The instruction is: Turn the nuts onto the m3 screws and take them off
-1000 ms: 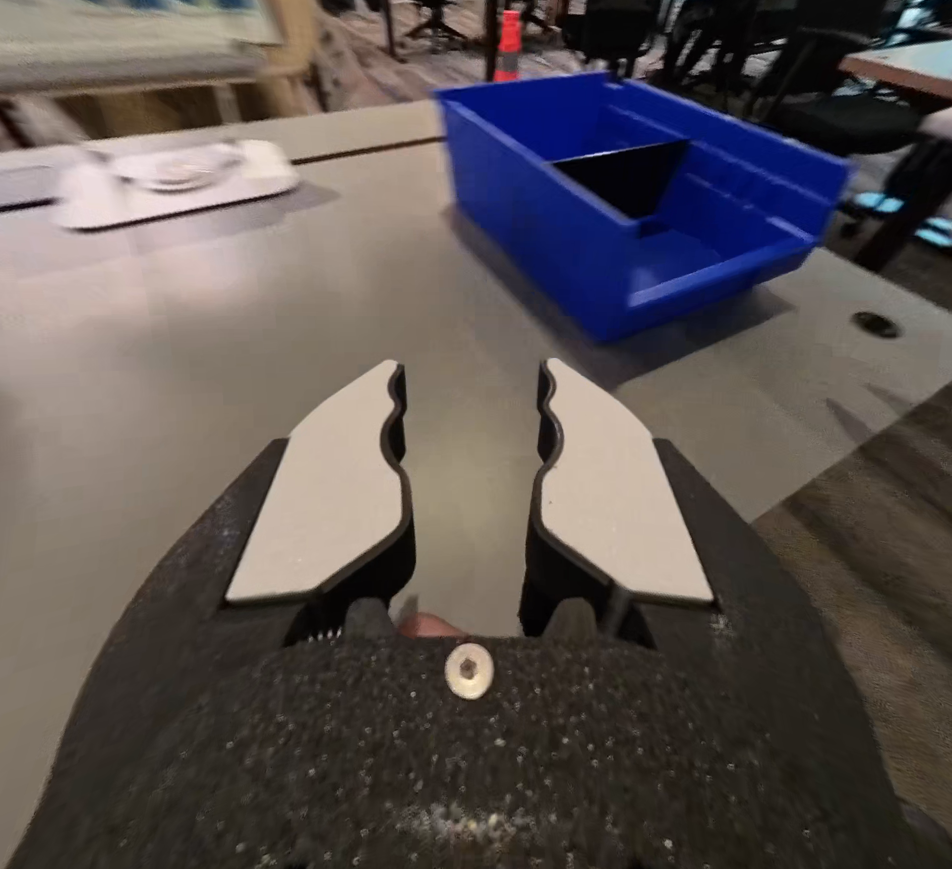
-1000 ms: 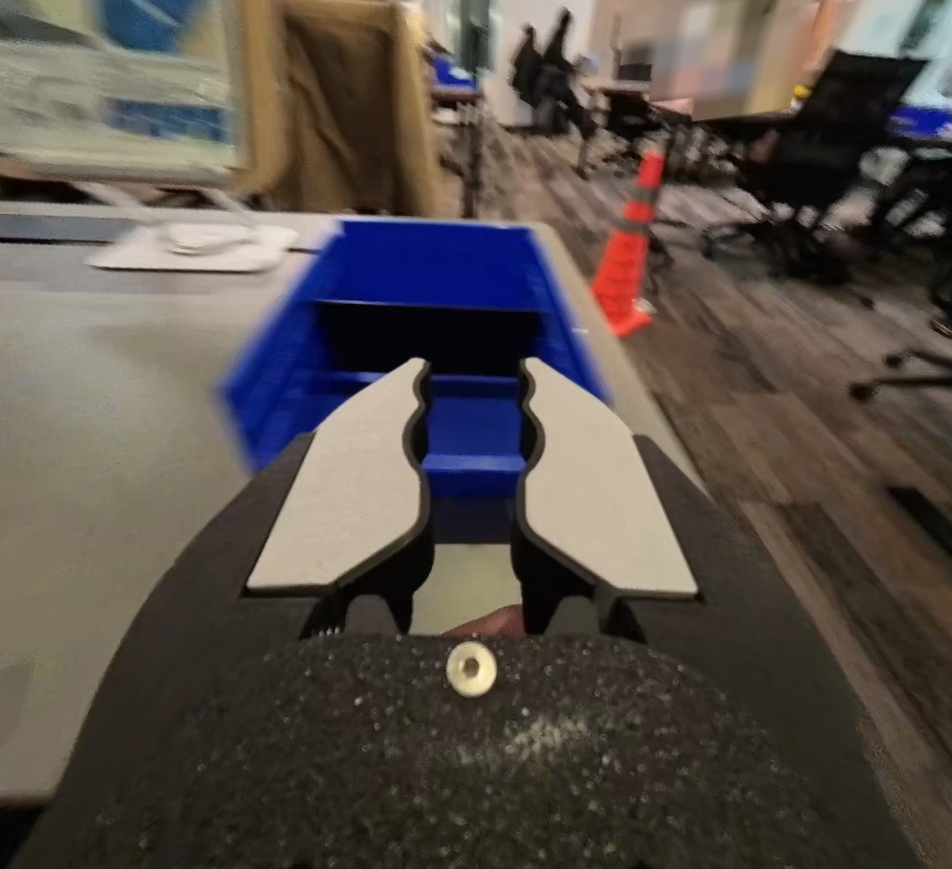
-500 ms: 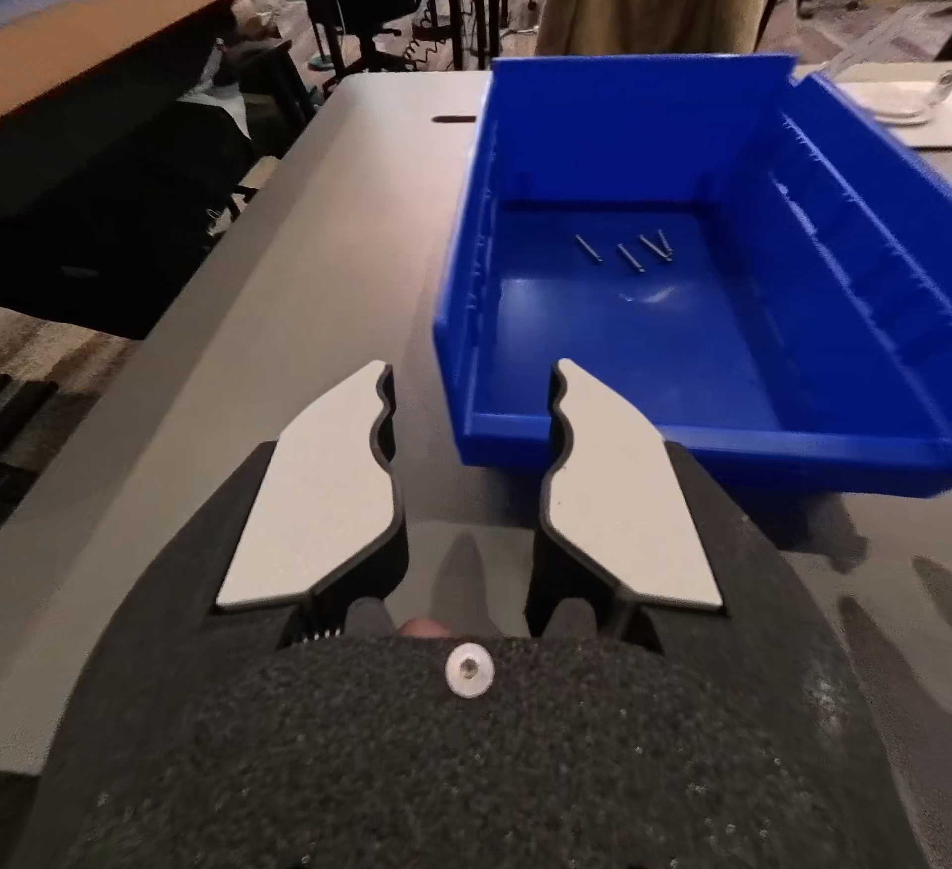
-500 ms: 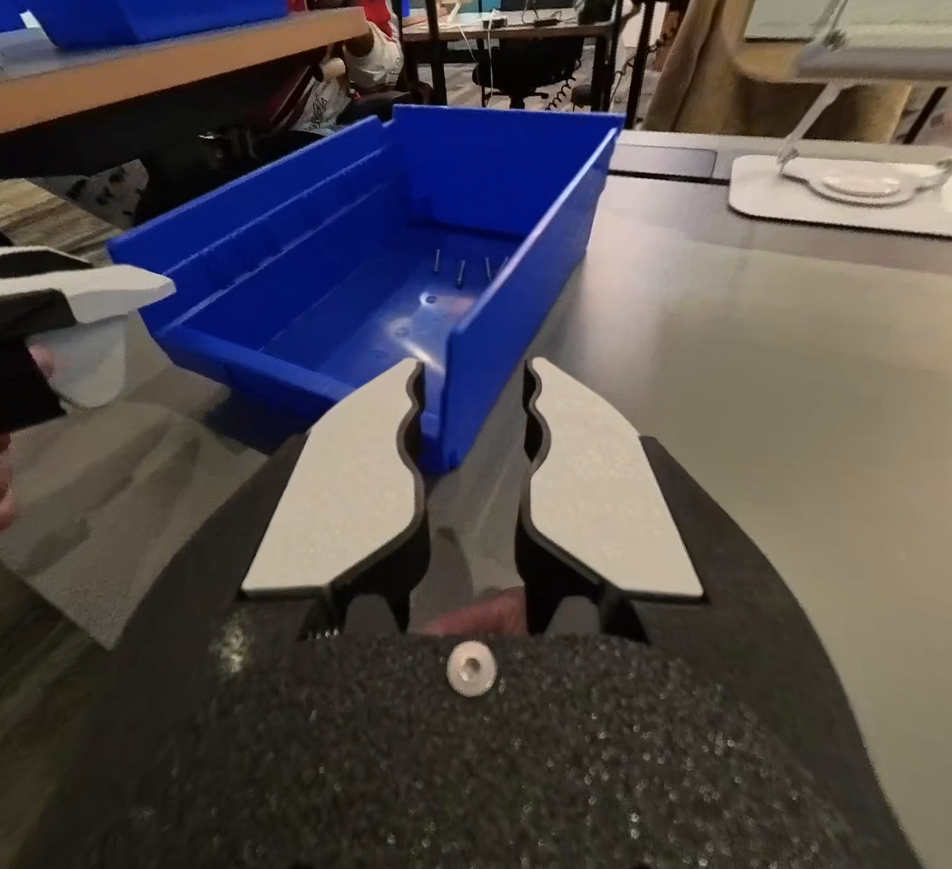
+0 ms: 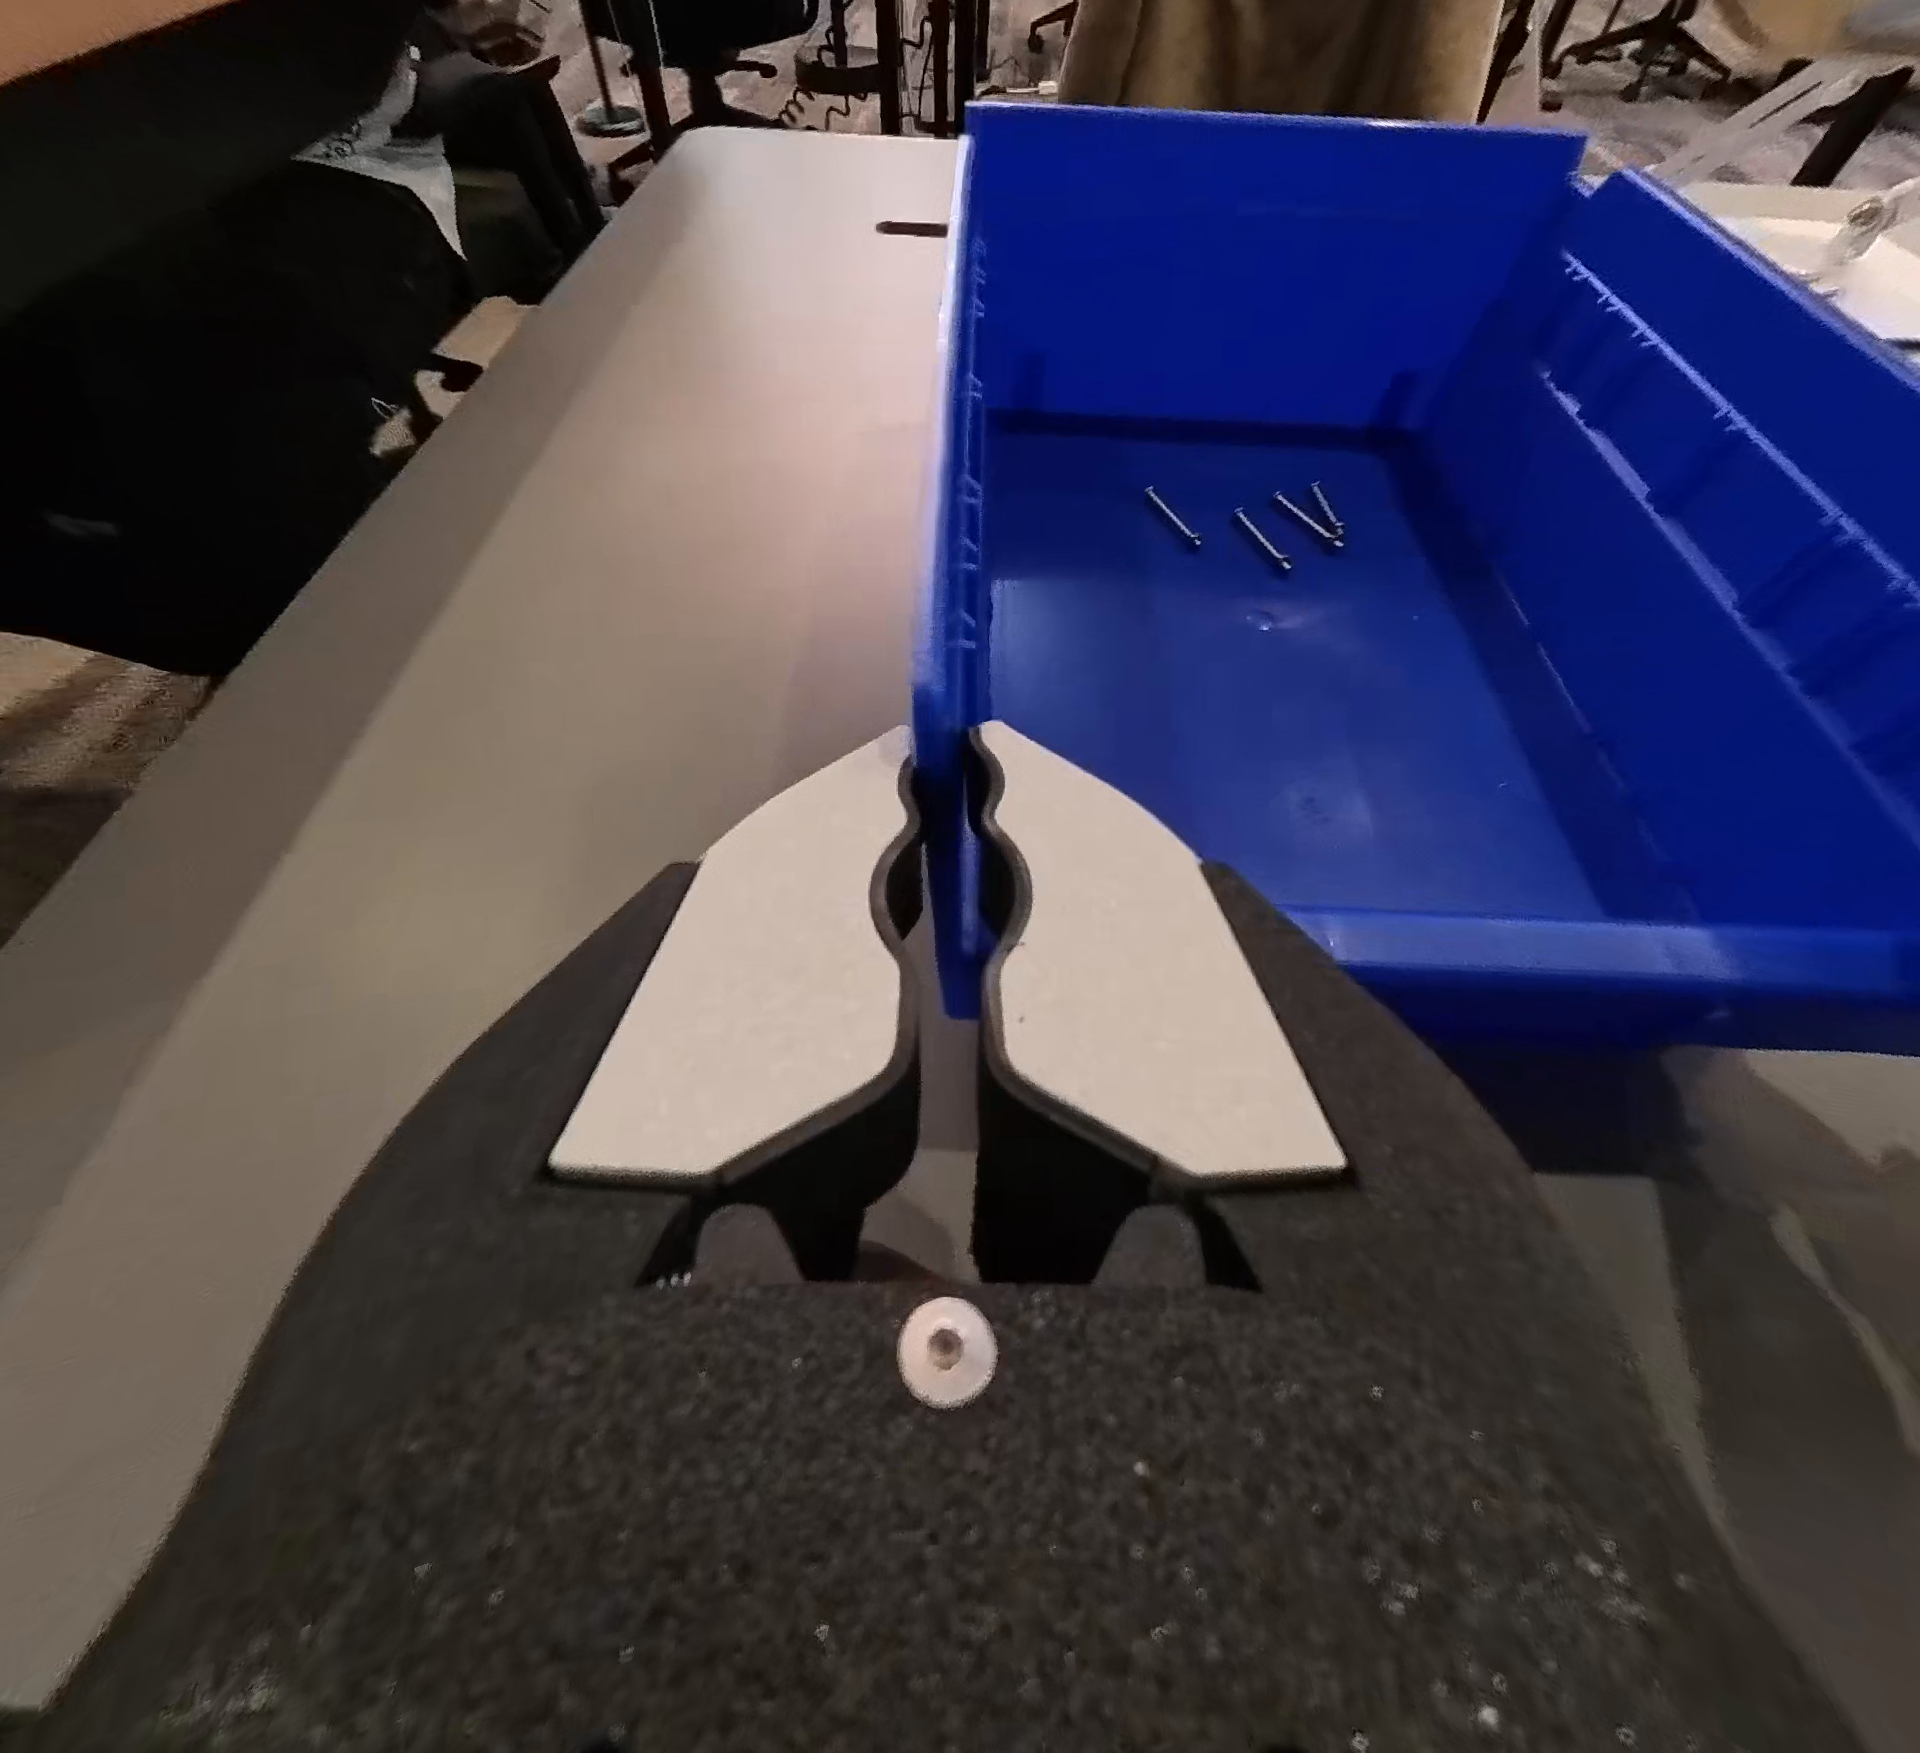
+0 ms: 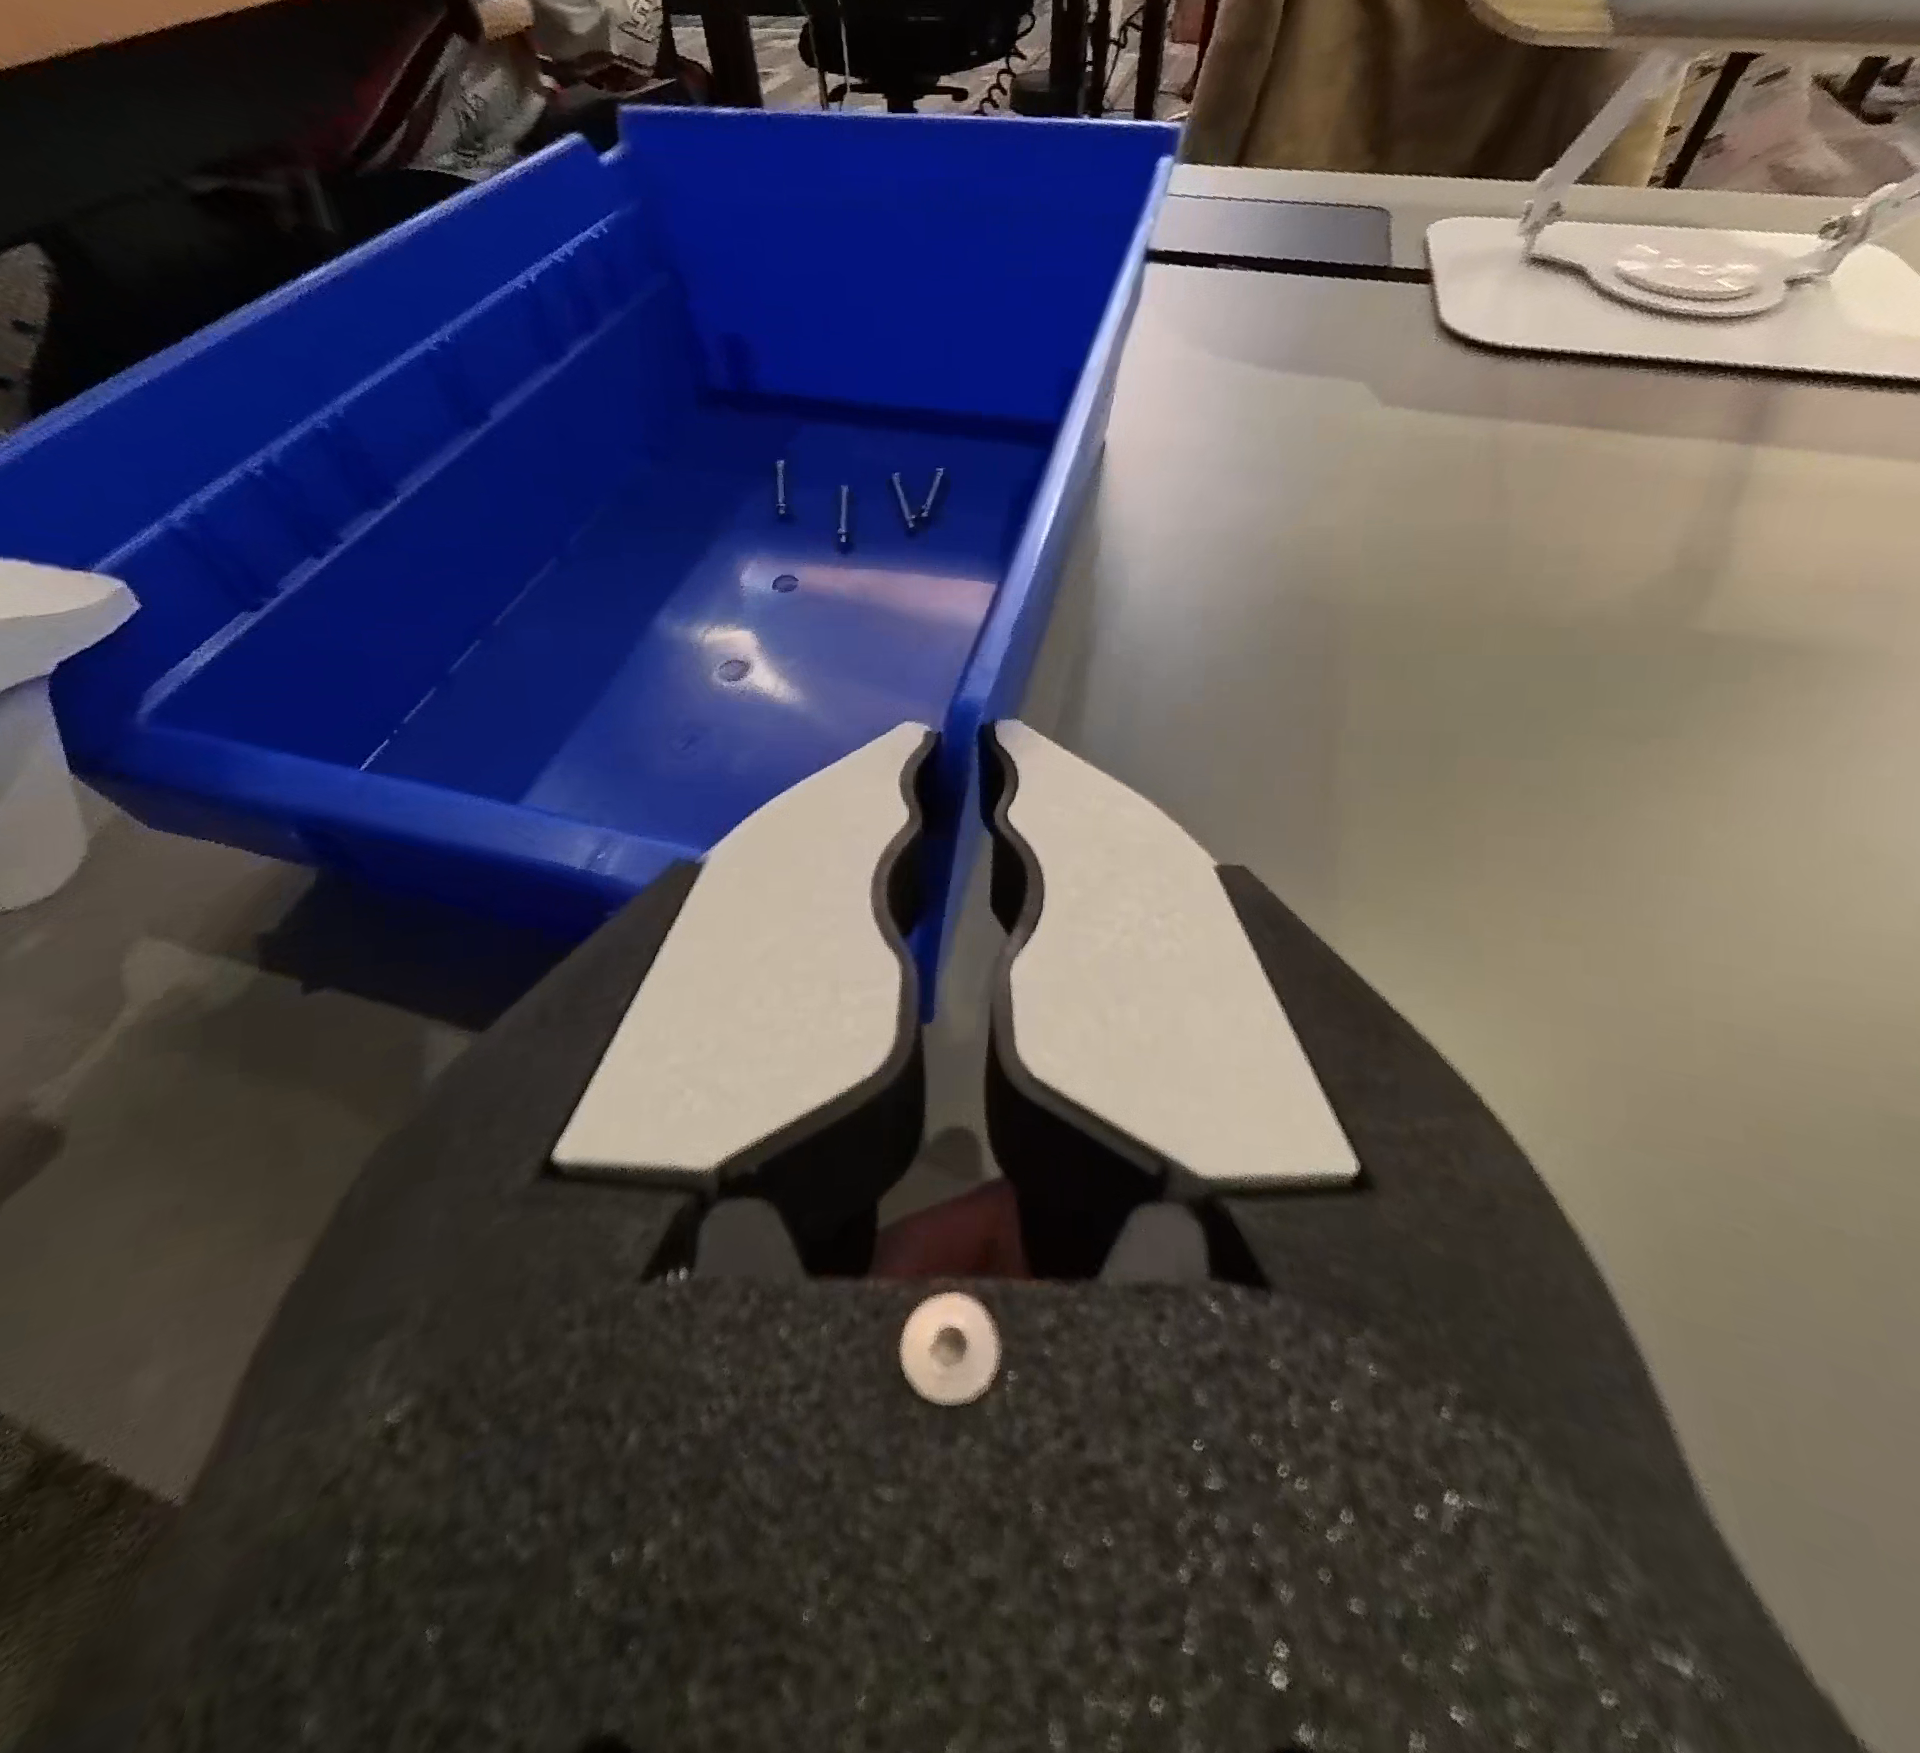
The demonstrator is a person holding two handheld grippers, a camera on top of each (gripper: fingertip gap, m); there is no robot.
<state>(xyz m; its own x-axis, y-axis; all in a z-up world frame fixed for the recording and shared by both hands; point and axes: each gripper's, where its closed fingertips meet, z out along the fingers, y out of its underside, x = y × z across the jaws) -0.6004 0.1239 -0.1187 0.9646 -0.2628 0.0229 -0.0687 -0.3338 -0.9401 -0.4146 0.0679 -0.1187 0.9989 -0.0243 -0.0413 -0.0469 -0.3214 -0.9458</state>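
A blue plastic bin (image 5: 1247,280) stands on the grey table (image 5: 623,664). Several thin metal screws (image 5: 1262,540) lie loose on its floor near the far wall. They are too small to tell whether nuts sit on them. My left gripper (image 5: 940,768) is shut on the bin's left side wall at the near corner. In the right wrist view, my right gripper (image 6: 961,737) is shut on the bin's (image 6: 883,249) right side wall at the near corner. The screws (image 6: 844,519) show there too. The left gripper's white finger (image 6: 42,654) shows at the left edge.
A white stand base (image 6: 1683,301) sits on the table (image 6: 1455,664) to the right of the bin. The table's left edge runs close to the bin, with a dark slot (image 5: 909,228) near the far end. Desks, chairs and a seated person (image 6: 561,20) lie beyond.
Both grippers moved forward to the bin's near corners and closed on its side walls. A second ago both views were still swinging round towards the bin.
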